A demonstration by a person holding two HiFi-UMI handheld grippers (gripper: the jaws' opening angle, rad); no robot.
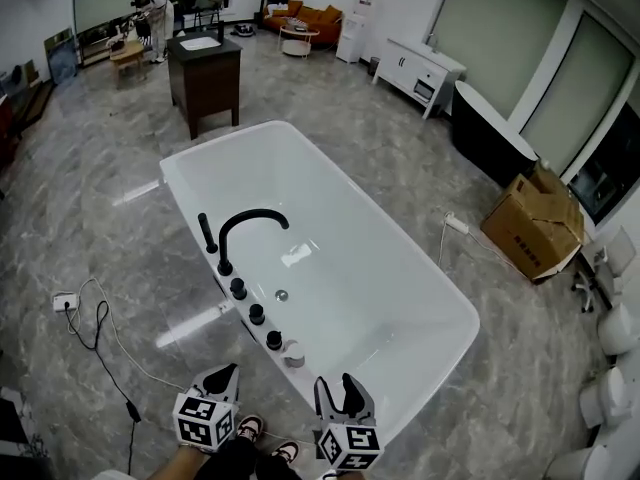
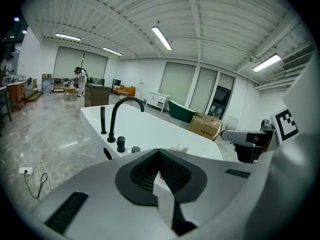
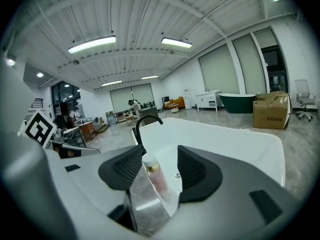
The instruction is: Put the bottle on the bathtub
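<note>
A white bathtub (image 1: 200,166) fills the middle of the head view, with a black faucet (image 1: 240,230) and black knobs (image 1: 256,314) along its left rim. A small bottle (image 1: 293,354) with a white cap stands upright on that rim, just past the last knob. My right gripper (image 1: 334,383) is open, a little short of the bottle and to its right. In the right gripper view the bottle (image 3: 156,176) shows in the gap of the right gripper (image 3: 159,153), untouched by the pads. My left gripper (image 1: 228,372) hangs left of the bottle, shut and empty, as the left gripper (image 2: 159,153) view shows.
A cardboard box (image 1: 535,223) and a black tub (image 1: 490,133) stand at the right. A dark vanity (image 1: 205,73) stands beyond the bathtub's far end. A power strip with cable (image 1: 65,301) lies on the floor at the left. White toilets (image 1: 610,398) line the right edge.
</note>
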